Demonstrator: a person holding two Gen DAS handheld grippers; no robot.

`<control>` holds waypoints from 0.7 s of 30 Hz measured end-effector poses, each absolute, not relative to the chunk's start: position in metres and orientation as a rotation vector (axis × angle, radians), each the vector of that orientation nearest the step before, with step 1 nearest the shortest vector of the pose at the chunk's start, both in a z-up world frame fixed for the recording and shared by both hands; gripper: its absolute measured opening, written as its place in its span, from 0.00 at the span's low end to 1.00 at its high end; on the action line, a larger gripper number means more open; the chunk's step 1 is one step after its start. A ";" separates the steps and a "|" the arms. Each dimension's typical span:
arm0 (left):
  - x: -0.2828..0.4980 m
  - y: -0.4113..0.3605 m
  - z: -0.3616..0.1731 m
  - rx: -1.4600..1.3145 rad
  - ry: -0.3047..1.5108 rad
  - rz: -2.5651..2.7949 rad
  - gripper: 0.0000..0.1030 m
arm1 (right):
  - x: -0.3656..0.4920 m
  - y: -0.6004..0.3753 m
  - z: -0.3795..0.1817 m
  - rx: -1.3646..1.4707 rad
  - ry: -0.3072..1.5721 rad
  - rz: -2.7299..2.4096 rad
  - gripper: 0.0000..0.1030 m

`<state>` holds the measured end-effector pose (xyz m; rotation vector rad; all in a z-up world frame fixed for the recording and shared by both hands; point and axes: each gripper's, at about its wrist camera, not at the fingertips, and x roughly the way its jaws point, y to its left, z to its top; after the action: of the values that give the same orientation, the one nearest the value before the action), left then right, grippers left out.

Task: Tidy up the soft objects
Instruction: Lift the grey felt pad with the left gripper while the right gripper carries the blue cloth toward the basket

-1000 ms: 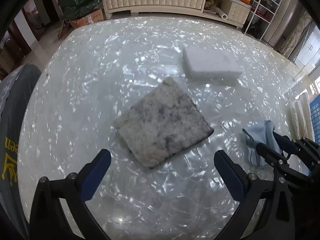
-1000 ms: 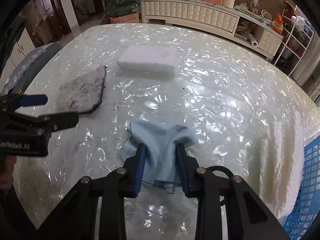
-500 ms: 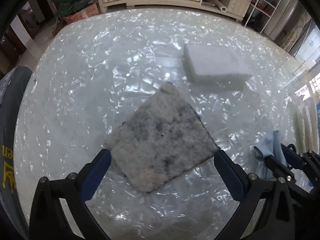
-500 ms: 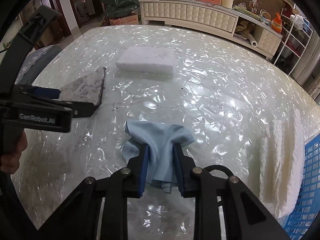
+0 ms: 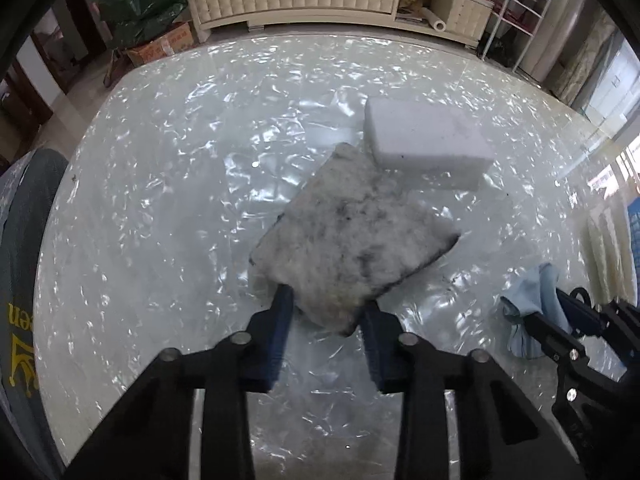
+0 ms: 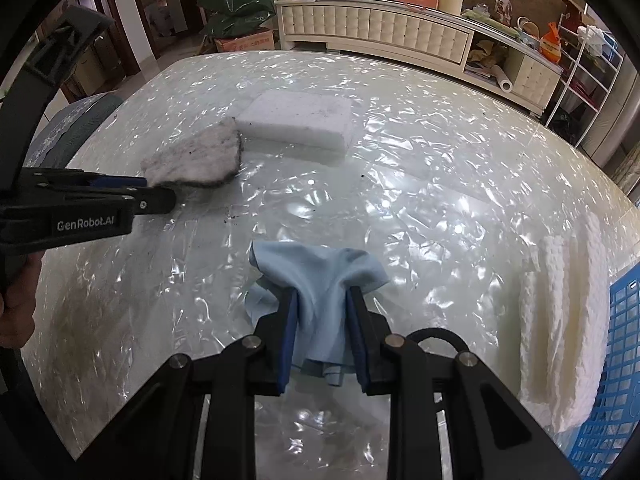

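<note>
Grey pad (image 5: 352, 248) apparently clamped by steeply down-tilted left gripper (image 5: 326, 312), just closed; right gripper (image 6: 322, 312) clenches blue cloth (image 6: 324, 280).

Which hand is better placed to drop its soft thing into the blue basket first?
Right, probably. The right tongs already pinch the blue cloth, and the blue basket sits just beside them, past the white towel. The left tongs, just closed on the grey pad, are farther away.

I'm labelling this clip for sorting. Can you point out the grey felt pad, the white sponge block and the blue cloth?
grey felt pad (image 5: 352, 236): left wrist view, middle of its top face.
white sponge block (image 5: 424, 132): left wrist view, centre of its top face.
blue cloth (image 6: 320, 276): right wrist view, bunched middle ahead of the pads.
</note>
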<state>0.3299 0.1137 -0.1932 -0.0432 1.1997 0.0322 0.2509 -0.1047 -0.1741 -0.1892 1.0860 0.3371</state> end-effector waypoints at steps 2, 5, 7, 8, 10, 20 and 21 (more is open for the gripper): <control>0.328 0.110 -0.193 -0.026 1.193 0.015 0.14 | 0.251 -0.104 -0.174 -0.189 1.086 0.335 0.22; 0.323 0.105 -0.191 -0.003 1.187 0.007 0.08 | 0.251 -0.104 -0.174 -0.189 1.086 0.331 0.19; 0.320 0.101 -0.189 0.015 1.182 0.009 0.06 | 0.251 -0.104 -0.174 -0.187 1.087 0.327 0.13; 0.318 0.100 -0.187 0.010 1.182 0.002 0.06 | 0.252 -0.105 -0.173 -0.183 1.089 0.328 0.11; 0.314 0.098 -0.182 0.004 1.182 -0.008 0.05 | 0.252 -0.106 -0.172 -0.176 1.094 0.333 0.09; 0.274 0.081 -0.155 0.022 1.144 -0.040 0.05 | 0.245 -0.119 -0.146 -0.159 1.057 0.325 0.07; 0.269 0.079 -0.152 0.015 1.140 -0.046 0.05 | 0.242 -0.121 -0.141 -0.159 1.048 0.323 0.07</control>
<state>0.2688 0.0787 -0.1521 0.0152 1.1405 -0.0456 0.2422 -0.1207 -0.1407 -0.1586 1.0480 0.3231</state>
